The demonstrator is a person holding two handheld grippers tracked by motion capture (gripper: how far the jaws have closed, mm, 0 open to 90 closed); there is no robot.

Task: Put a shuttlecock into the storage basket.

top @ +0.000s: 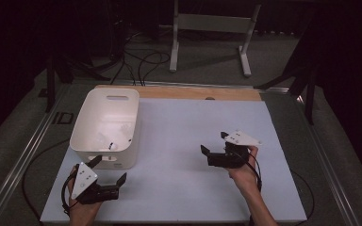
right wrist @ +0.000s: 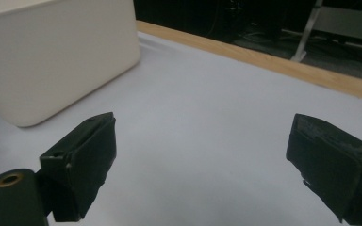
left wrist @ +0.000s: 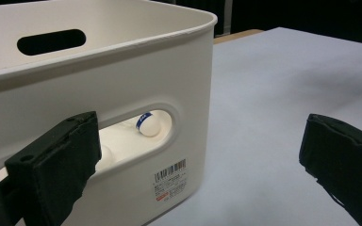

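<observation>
Basket [top: 104, 126] sits at the table's left with what may be a ball [left wrist: 149, 124] inside. My left gripper [top: 109, 170] hangs spread beside its near wall; the right gripper [top: 212, 142], also spread, holds nothing. I'd lift over the rim, not the handle slot.

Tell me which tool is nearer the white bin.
Left. The left tool sits open right at the white bin, by its near handle slot. The right tool, also open, is well off to the bin's right, over the bare mat.
</observation>
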